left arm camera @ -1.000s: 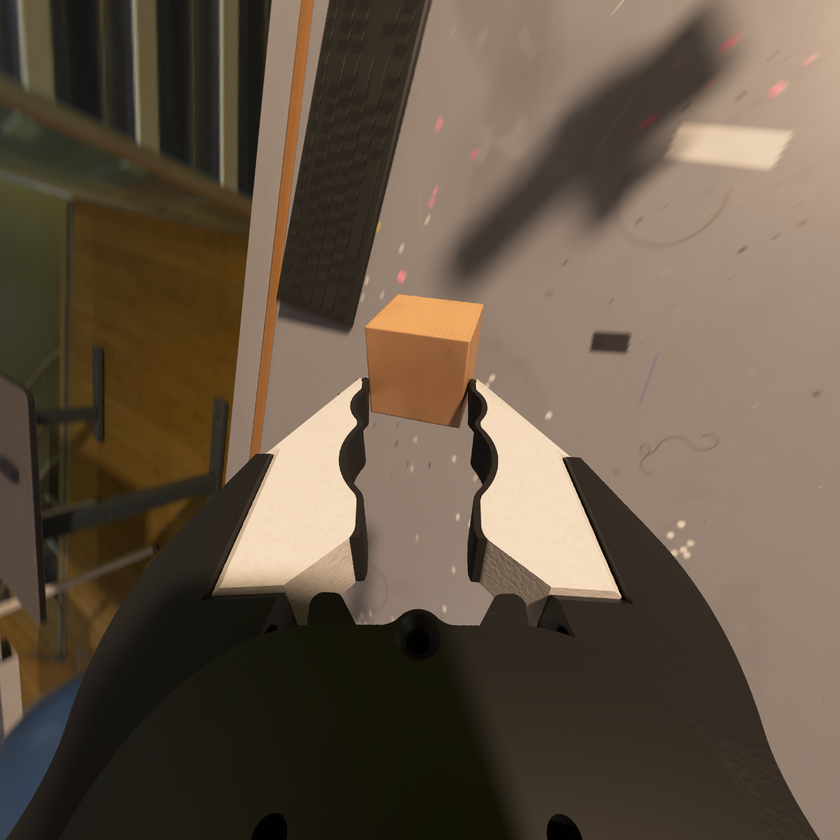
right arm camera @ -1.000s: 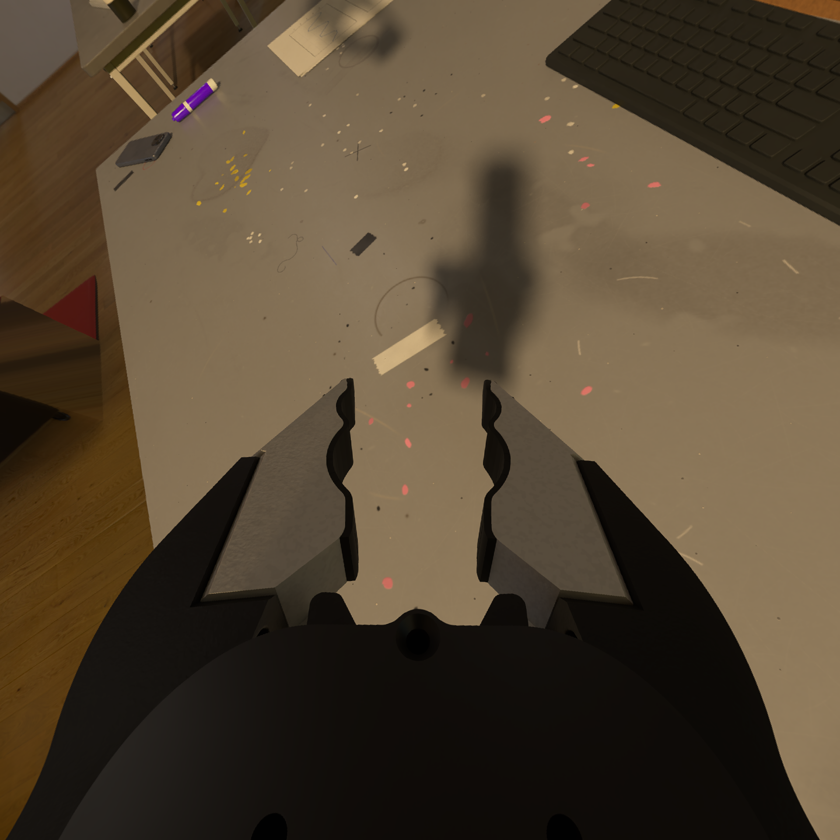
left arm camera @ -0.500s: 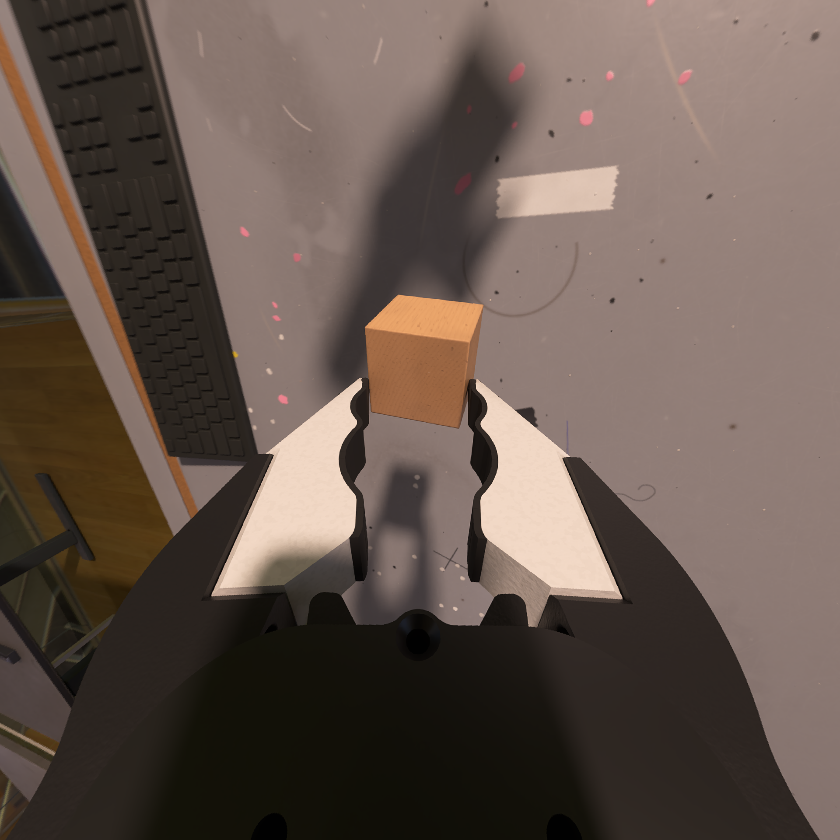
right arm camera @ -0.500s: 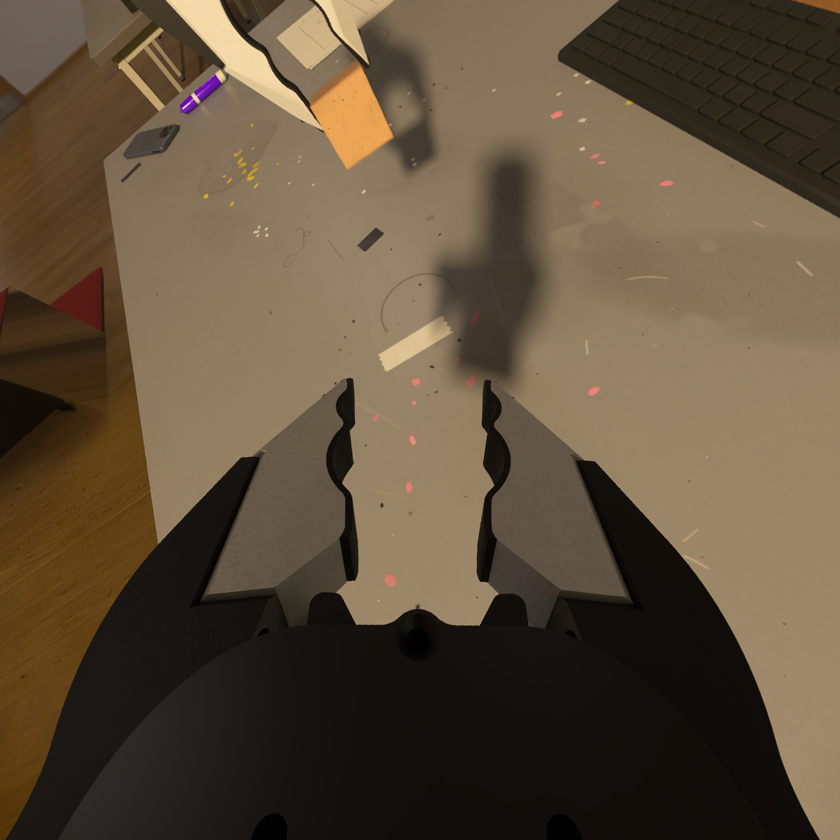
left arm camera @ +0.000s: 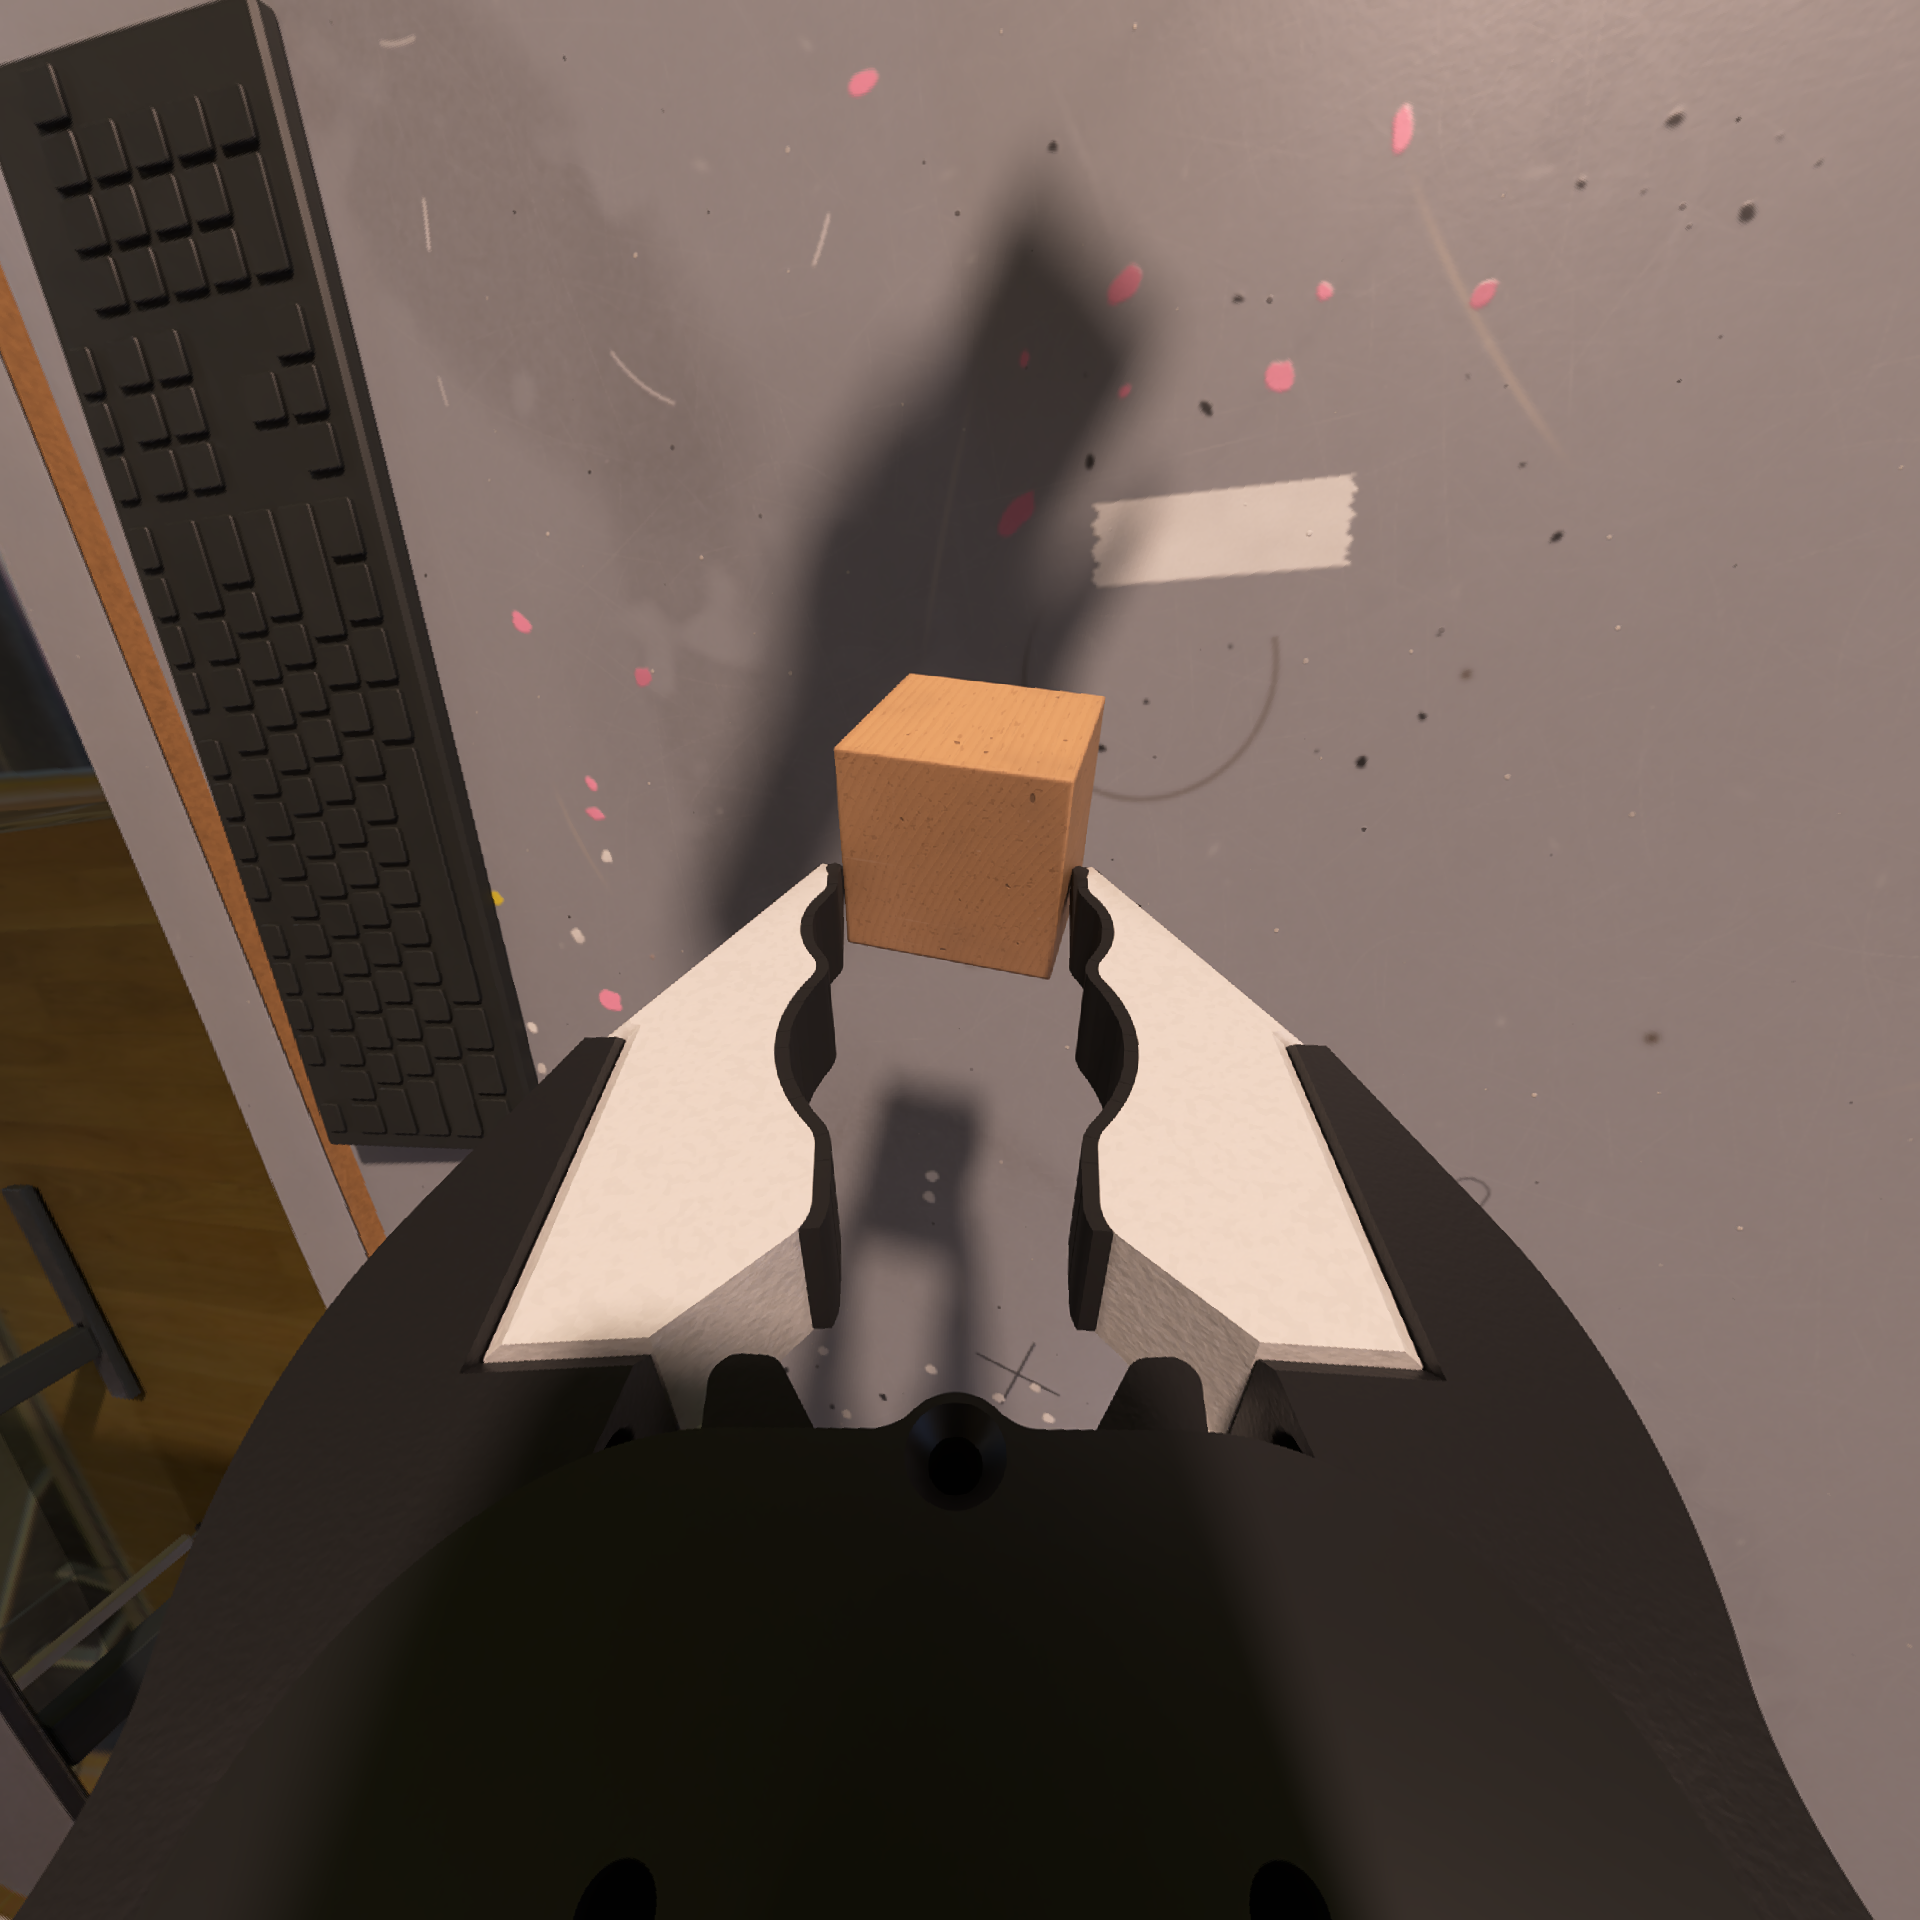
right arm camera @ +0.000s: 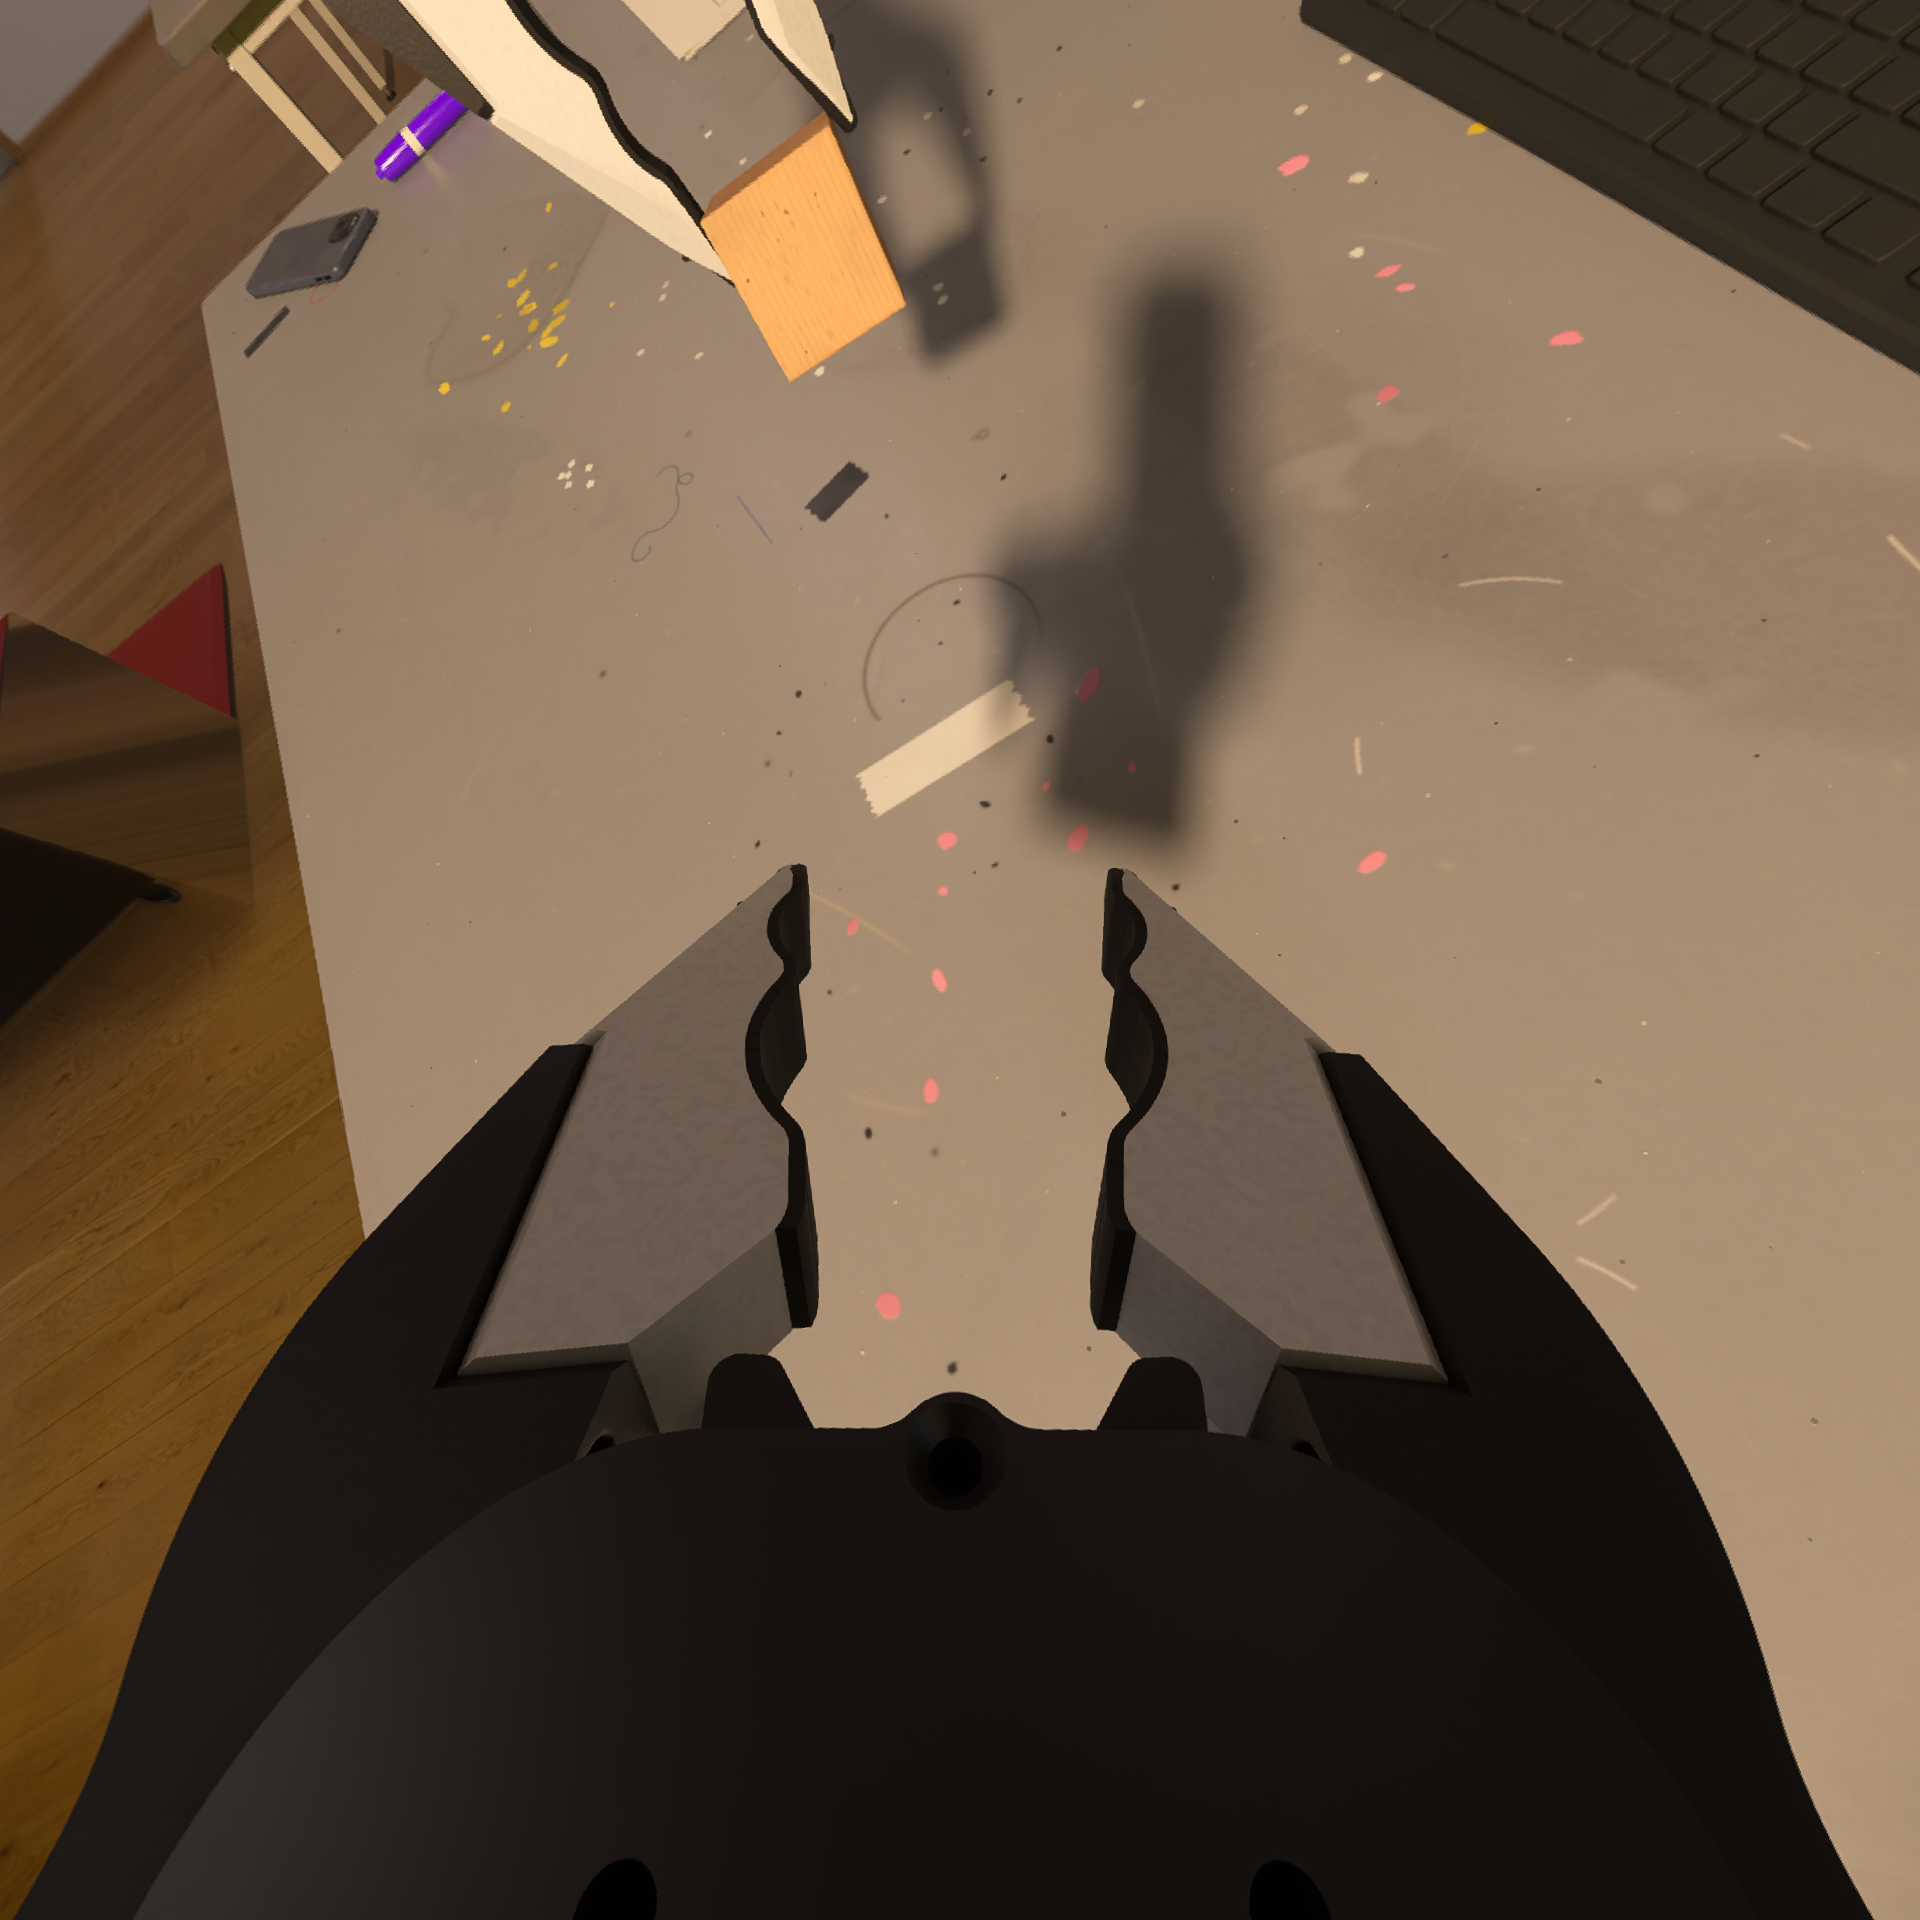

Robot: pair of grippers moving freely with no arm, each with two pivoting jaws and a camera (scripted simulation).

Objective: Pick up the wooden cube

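The wooden cube (left arm camera: 961, 826) is a light orange-brown block held between the tips of my left gripper (left arm camera: 951, 883). The gripper is shut on it and holds it well above the grey table (left arm camera: 1558, 831). In the right wrist view the cube (right arm camera: 805, 249) and the left gripper's pale fingers (right arm camera: 582, 114) show at the top left, in the air over the table. My right gripper (right arm camera: 954, 883) is open and empty, hovering over the table near its left edge.
A black keyboard (left arm camera: 260, 582) lies along the table's edge; it also shows in the right wrist view (right arm camera: 1683, 135). A strip of pale tape (right arm camera: 940, 750), a purple marker (right arm camera: 416, 135) and a grey phone (right arm camera: 312, 252) lie on the table. Wooden floor (right arm camera: 125, 1143) is beyond the edge.
My left gripper has carried the cube over the table towards the tape strip and come into the right wrist view. The right gripper has shifted only slightly.
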